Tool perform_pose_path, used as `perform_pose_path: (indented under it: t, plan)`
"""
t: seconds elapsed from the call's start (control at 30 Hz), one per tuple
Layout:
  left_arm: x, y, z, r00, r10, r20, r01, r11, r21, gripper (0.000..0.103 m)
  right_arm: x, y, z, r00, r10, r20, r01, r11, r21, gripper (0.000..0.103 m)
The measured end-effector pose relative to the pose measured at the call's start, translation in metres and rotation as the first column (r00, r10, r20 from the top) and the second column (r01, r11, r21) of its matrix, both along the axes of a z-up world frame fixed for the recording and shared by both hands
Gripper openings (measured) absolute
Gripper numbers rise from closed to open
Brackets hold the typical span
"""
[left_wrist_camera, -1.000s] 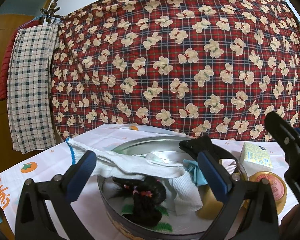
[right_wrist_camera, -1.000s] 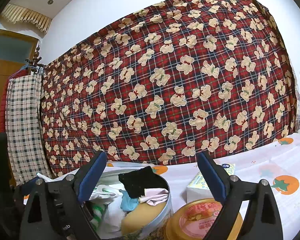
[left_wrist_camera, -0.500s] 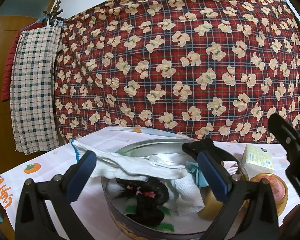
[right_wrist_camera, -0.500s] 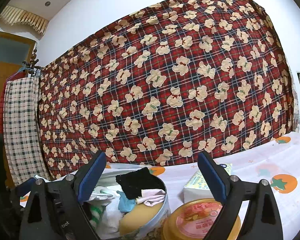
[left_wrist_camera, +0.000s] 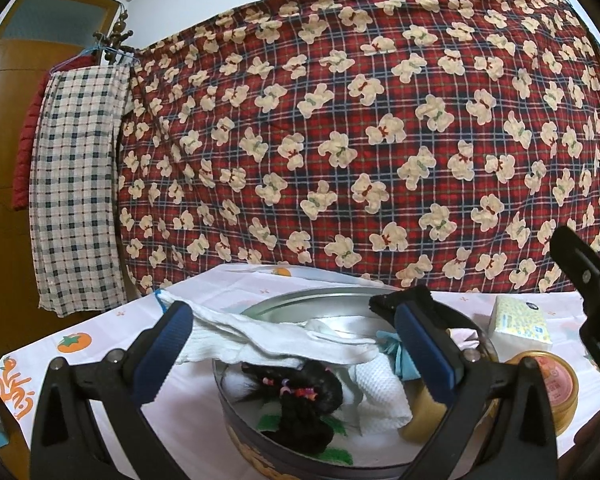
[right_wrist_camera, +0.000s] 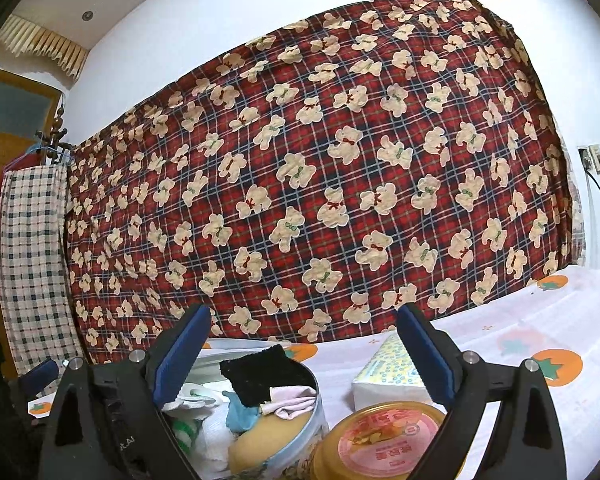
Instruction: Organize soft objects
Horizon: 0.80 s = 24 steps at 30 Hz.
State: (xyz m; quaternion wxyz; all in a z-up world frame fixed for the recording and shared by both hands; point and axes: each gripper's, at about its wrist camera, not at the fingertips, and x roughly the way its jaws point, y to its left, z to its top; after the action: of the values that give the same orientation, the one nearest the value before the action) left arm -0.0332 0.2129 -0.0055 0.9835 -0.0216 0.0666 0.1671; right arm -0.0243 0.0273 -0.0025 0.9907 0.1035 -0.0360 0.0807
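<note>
Hidden and cut-off parts, both wrist views

Near rim of round tin (left_wrist_camera: 236, 436) cut by bottom edge and masked by left gripper (left_wrist_camera: 292, 344) frame. Yellow sponge (left_wrist_camera: 420, 420) mostly hidden behind right-hand finger (left_wrist_camera: 424, 352). Black cloth (left_wrist_camera: 400, 304) partly behind same finger. Lettering on pink-lidded jar (right_wrist_camera: 384, 444) too small to read; jar base cut off below. Tissue pack (right_wrist_camera: 388, 376) partly covered by right gripper (right_wrist_camera: 300, 356) finger. Right gripper in left view clipped at frame edge; jaw state not readable there.
</note>
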Motion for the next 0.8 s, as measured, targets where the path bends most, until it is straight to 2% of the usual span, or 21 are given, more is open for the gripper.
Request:
perform_pose_path:
  t: [0.13, 0.8]
  plan:
    - [-0.005, -0.002, 0.002, 1.0, -0.006, 0.022, 0.006, 1.0, 0.009, 0.103, -0.003, -0.001, 0.001, 1.0, -0.008, 0.015, 0.008, 1.0, 0.004, 0.096]
    - [-0.003, -0.005, 0.003, 1.0, 0.006, 0.025, -0.007, 1.0, 0.02, 0.103, -0.012, -0.004, 0.002, 0.998, -0.036, 0.049, 0.035, 0.999, 0.012, 0.1]
